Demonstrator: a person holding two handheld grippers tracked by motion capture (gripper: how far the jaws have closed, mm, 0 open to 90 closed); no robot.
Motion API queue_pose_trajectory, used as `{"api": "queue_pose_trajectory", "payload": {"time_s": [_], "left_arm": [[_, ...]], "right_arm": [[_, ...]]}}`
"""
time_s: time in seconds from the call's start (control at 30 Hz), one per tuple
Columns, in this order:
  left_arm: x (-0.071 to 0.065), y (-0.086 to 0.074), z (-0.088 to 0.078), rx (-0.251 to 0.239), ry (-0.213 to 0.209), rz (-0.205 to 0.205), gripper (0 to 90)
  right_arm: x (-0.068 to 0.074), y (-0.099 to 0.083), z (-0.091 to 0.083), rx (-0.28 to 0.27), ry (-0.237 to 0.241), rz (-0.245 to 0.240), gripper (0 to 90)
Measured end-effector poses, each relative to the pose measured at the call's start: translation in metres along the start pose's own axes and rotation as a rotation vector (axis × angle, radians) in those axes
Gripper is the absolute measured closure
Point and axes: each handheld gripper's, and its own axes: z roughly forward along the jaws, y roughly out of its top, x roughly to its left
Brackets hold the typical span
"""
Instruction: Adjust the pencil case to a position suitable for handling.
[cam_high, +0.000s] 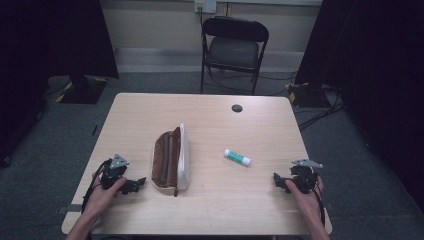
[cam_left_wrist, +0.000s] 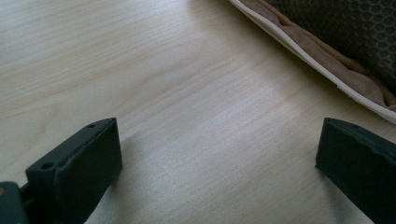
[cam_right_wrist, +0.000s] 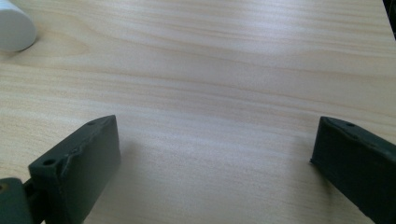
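Note:
A brown and cream pencil pouch (cam_high: 171, 159) lies open on the wooden table (cam_high: 210, 210), left of centre. A white glue stick with a green label (cam_high: 237, 157) lies to its right. My left gripper (cam_high: 139, 183) rests on the table just left of the pouch, open and holding nothing. The left gripper view has the pouch's cream edge (cam_left_wrist: 327, 70) at the upper right, beyond my jaws. My right gripper (cam_high: 278, 181) rests near the table's right front corner, open and holding nothing. The white end of the glue stick (cam_right_wrist: 15, 28) sits at the top left of the right gripper view.
A small dark round grommet (cam_high: 237, 108) sits near the table's far edge. A black folding chair (cam_high: 233, 50) stands behind the table. Black curtains hang at both sides, with cables on the grey floor at the right.

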Motion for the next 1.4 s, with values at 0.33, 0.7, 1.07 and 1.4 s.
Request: {"api": "queue_pose_trajectory", "payload": {"time_s": [0.33, 0.7, 1.07, 1.4], "left_arm": [[0.0, 0.0, 0.0, 0.0, 0.0, 0.0, 0.0], [0.0, 0.0, 0.0, 0.0, 0.0, 0.0, 0.0], [0.0, 0.0, 0.0, 0.0, 0.0, 0.0, 0.0], [0.0, 0.0, 0.0, 0.0, 0.0, 0.0, 0.0]], "right_arm": [[0.003, 0.0, -0.006, -0.023, 0.024, 0.008, 16.9], [0.019, 0.002, -0.032, -0.076, 0.158, 0.014, 34.3], [0.05, 0.012, -0.045, -0.096, 0.295, -0.072, 45.4], [0.094, 0.022, -0.046, -0.095, 0.39, -0.204, 47.3]]}}
